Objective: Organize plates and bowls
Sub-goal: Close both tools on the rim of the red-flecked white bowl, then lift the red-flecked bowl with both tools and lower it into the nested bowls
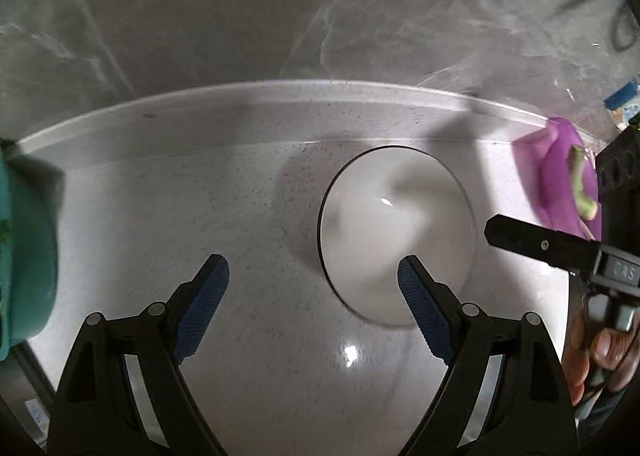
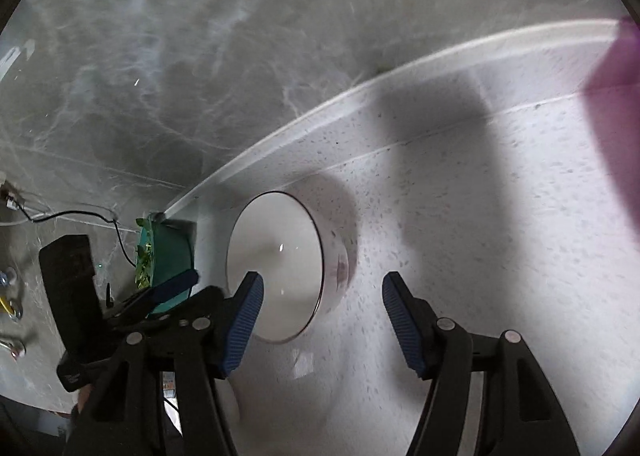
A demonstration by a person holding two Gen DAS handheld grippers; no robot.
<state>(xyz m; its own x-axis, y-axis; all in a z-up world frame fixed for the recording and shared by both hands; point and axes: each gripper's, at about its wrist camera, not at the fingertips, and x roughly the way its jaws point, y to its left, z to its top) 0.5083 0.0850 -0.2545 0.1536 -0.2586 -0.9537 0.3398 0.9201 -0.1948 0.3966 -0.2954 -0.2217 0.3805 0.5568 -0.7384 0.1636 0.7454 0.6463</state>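
A white bowl [image 1: 396, 232] with a thin dark rim sits on the white speckled table [image 1: 200, 216]; it also shows in the right wrist view [image 2: 280, 268]. My left gripper [image 1: 312, 296] is open and empty just short of the bowl, its right finger by the bowl's near rim. My right gripper [image 2: 322, 320] is open and empty, its left finger in front of the bowl's near side. A teal bowl [image 1: 24, 248] holding green bits stands at the far left, seen also in the right wrist view [image 2: 168, 264]. A purple bowl [image 1: 560, 184] with a green item stands at the right.
The table's far edge [image 1: 320, 86] runs across, with grey marbled floor [image 1: 240, 16] beyond. The right gripper's body [image 1: 560, 248] and a hand [image 1: 592, 356] show at the right. A black cable [image 2: 100, 216] lies on the floor.
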